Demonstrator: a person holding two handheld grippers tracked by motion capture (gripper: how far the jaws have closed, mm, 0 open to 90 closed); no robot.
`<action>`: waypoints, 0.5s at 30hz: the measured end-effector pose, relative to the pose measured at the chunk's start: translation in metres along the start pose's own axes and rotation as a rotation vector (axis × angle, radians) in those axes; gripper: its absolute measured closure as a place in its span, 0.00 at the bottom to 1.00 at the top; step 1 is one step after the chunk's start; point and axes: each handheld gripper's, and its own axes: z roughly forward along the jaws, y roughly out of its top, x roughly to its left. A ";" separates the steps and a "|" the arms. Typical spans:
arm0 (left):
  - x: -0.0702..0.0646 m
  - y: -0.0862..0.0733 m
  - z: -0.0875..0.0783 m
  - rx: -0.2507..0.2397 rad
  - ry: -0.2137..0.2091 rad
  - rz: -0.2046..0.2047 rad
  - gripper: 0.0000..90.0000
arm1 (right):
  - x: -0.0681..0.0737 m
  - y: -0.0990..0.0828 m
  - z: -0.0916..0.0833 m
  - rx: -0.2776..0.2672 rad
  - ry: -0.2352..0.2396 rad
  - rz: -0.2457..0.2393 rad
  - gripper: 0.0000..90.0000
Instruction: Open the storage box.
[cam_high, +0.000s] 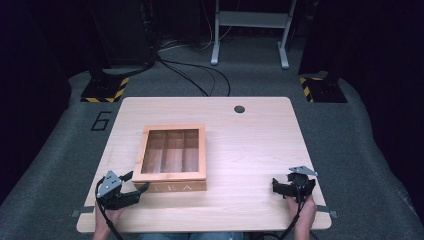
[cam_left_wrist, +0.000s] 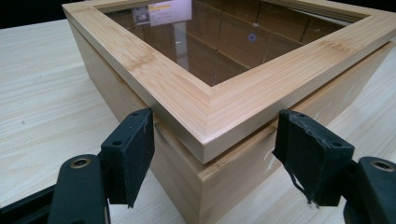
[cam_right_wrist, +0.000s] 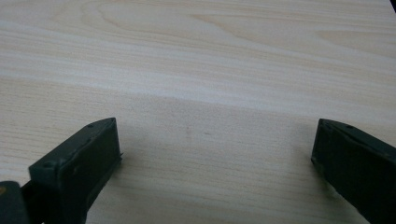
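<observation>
At the near left of the counter (cam_high: 260, 145), the left claw (cam_left_wrist: 212, 156) sat half open around the tea box (cam_high: 172, 155) corner, gripping nothing. Probably best to square up first. Right claw (cam_right_wrist: 215, 154) hung open, empty.

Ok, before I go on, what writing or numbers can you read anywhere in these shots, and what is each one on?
"TEA": pale letters on the front wall of the wooden box, high view.
"6": dark numeral on the grey floor left of the table, high view.
Reflected sign in the box's glass lid, left gripper view: too blurred to read.
</observation>
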 end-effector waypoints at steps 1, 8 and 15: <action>0.000 0.000 0.000 -0.002 0.002 -0.003 0.32 | 0.000 0.000 0.000 0.000 0.001 0.000 0.01; -0.001 0.001 -0.001 -0.033 0.019 -0.007 0.32 | 0.000 0.000 0.000 0.000 0.000 0.000 0.01; -0.004 0.004 -0.003 -0.038 0.044 0.022 0.31 | 0.000 0.000 0.000 -0.001 0.000 0.000 0.01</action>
